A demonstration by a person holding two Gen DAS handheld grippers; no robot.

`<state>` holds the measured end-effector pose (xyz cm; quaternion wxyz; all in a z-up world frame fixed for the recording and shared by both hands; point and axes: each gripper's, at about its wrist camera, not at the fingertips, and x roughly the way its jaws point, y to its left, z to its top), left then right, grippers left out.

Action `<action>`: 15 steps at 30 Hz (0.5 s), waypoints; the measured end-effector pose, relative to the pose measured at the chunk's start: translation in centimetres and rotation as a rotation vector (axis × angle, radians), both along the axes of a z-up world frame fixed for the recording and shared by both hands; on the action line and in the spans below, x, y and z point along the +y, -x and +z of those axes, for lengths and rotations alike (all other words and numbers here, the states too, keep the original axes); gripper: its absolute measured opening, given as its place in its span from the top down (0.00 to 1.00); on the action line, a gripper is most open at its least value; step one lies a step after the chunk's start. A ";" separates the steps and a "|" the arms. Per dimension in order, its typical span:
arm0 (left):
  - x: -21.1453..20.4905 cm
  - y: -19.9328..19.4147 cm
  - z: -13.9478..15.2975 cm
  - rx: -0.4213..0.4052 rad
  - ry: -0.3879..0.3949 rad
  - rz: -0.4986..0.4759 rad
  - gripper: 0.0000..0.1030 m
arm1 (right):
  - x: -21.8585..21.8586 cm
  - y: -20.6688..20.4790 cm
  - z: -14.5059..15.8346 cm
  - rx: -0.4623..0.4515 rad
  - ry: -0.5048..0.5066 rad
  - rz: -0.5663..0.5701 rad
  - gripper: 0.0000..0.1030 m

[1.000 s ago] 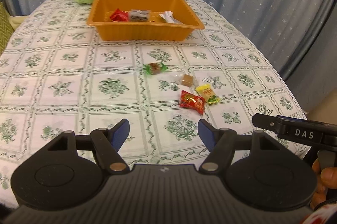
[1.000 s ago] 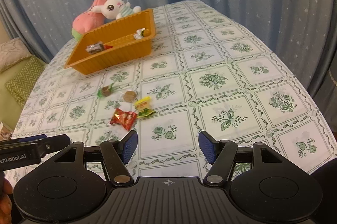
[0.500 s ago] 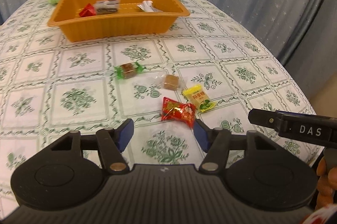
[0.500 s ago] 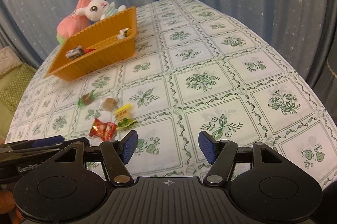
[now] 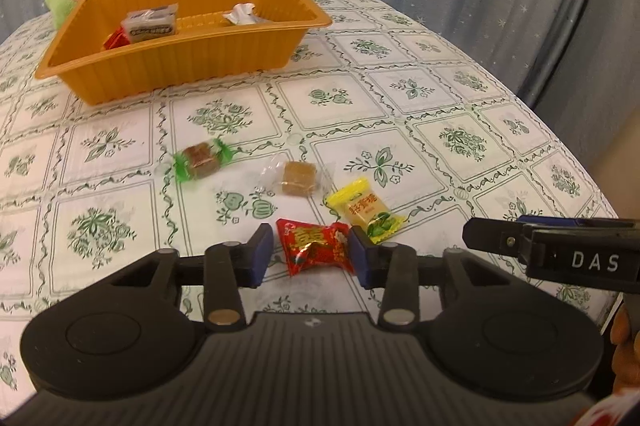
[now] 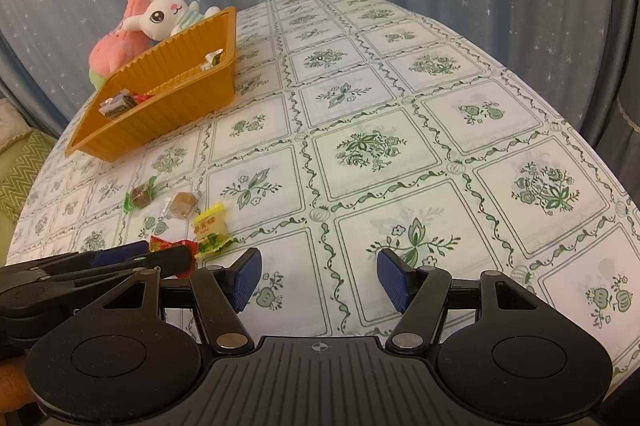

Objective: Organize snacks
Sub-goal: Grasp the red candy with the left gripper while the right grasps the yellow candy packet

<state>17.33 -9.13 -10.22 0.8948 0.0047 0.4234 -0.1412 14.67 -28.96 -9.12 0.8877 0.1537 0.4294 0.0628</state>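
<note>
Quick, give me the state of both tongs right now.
Left tongs: have just been closing around the red candy; right pad touches the wrapper, left pad shows a slight gap, no firm grip yet.
Right tongs: open, nothing between them.

Right gripper over the desk

Its jaws stand apart over bare cloth. At the left, the left gripper has been closing around a red candy; three more candies lie before an orange tray.
</note>
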 end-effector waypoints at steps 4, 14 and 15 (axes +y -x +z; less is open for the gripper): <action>-0.1 0.2 -0.1 -0.004 -0.015 -0.023 0.79 | 0.4 -0.3 -0.1 -0.007 0.010 0.012 0.38; 4.0 2.1 1.6 -0.013 0.017 0.087 0.83 | 4.1 -1.3 0.5 -0.090 0.050 0.194 0.38; 4.4 2.2 1.8 -0.013 0.018 0.099 0.83 | 4.7 -1.5 0.5 -0.100 0.059 0.220 0.38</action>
